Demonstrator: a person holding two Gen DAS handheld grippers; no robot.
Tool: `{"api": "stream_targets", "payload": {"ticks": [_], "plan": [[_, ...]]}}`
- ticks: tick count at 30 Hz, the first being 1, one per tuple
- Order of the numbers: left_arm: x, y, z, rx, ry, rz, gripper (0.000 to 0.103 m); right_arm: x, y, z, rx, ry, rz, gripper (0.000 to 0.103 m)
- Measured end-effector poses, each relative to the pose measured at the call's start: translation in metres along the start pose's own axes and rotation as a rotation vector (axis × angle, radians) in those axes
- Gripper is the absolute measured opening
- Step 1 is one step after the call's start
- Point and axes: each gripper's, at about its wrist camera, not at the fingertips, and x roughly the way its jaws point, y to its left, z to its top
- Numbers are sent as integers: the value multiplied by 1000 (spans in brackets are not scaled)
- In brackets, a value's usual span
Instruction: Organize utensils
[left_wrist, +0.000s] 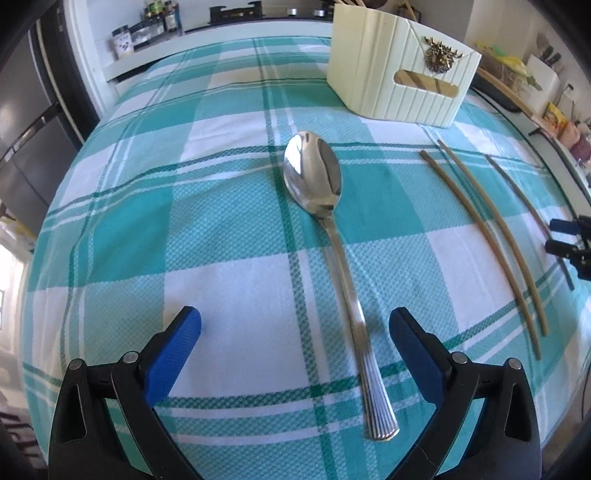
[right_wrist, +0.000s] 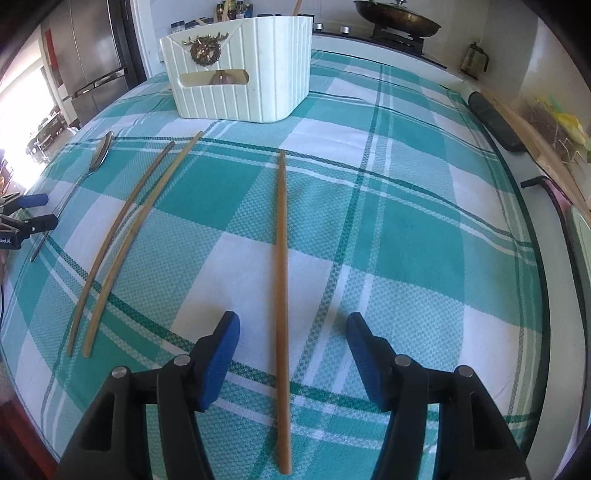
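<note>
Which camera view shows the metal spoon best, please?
The left wrist view: the spoon lies whole and central, bowl to ribbed handle. The right wrist view catches it only small at the left edge, its handle partly hidden behind the left gripper.

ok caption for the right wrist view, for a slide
Open right gripper straddles a lone chopstick on the checked cloth.

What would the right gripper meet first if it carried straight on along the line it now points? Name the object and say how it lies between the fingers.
Probably the lone chopstick. It lies on the checked cloth lengthwise between the open right gripper, touching neither finger, though depth is unclear.
</note>
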Motion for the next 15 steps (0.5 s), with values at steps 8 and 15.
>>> {"api": "stream_targets", "payload": {"ticks": [8, 15], "plan": [[29, -14, 46, -31, 29, 68, 97, 22, 1, 44, -27, 9, 0, 54], [35, -20, 68, -62, 7, 68, 66, 43, -1, 86, 23, -7, 17, 31]]}}
